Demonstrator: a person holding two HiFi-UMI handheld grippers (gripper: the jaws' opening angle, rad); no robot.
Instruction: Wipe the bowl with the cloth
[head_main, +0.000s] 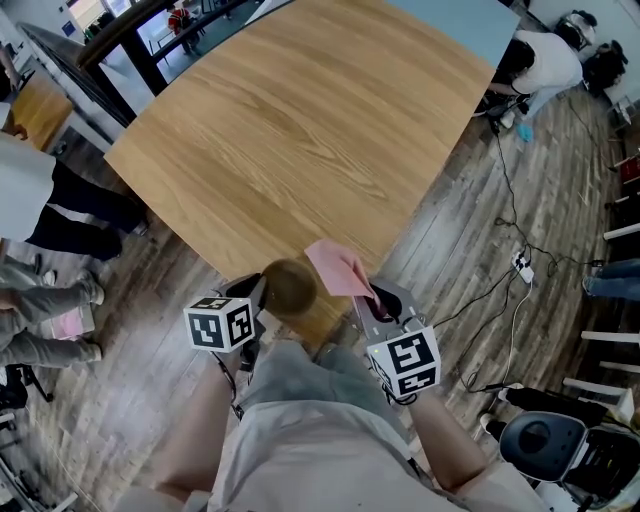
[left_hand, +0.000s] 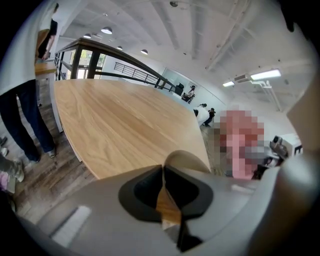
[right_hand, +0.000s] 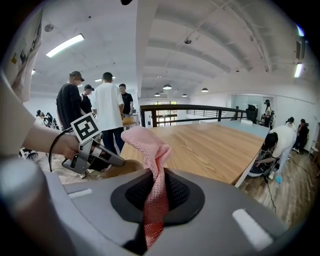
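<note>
Jaws: left gripper pinching bowl rim; right gripper clamping pink cloth. Risk, I judge: thin rim hold slips under wiping pressure, and bowl drops past desk corner.

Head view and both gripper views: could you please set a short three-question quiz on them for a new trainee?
1. Fill in: the right gripper is shut on a pink ____.
2. The left gripper pinches: A) a mug handle, B) the brown bowl's rim, C) a spoon.
3. True or false: the bowl is at the middle of the wooden table.
Key: 1 cloth; 2 B; 3 false, it is at the table's near corner.
</note>
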